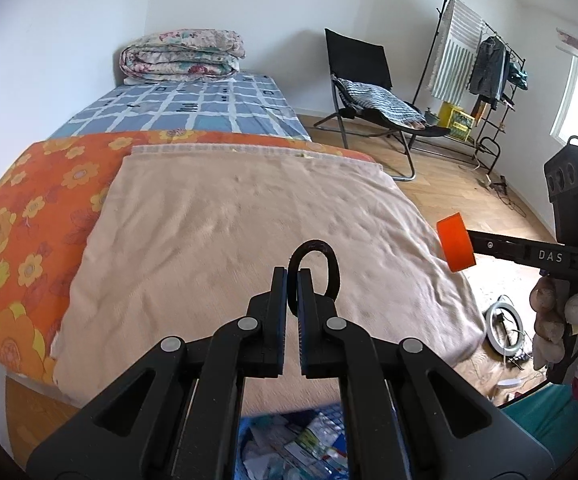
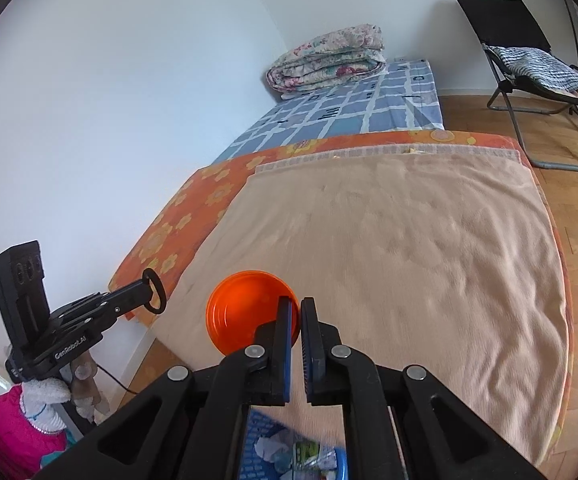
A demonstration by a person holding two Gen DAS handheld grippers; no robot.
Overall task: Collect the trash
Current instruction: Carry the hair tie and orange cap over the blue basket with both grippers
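Note:
My left gripper (image 1: 293, 276) is shut on a small black ring (image 1: 315, 274) and holds it above the beige blanket (image 1: 257, 240). It also shows in the right wrist view (image 2: 151, 292) at the left, with the black ring (image 2: 155, 291) at its tip. My right gripper (image 2: 296, 308) is shut on the rim of an orange lid (image 2: 245, 316). The orange lid (image 1: 455, 242) also shows edge-on at the right of the left wrist view. A blue basket (image 1: 293, 444) full of paper and wrapper trash sits just below both grippers, also low in the right wrist view (image 2: 297, 454).
The bed carries an orange flowered cover (image 1: 29, 216), a blue checked sheet (image 1: 193, 108) and a folded floral quilt (image 1: 181, 56) by the wall. A black chair (image 1: 365, 92) and a clothes rack (image 1: 477, 68) stand on the wooden floor to the right. A white ring light (image 1: 505, 324) lies on the floor.

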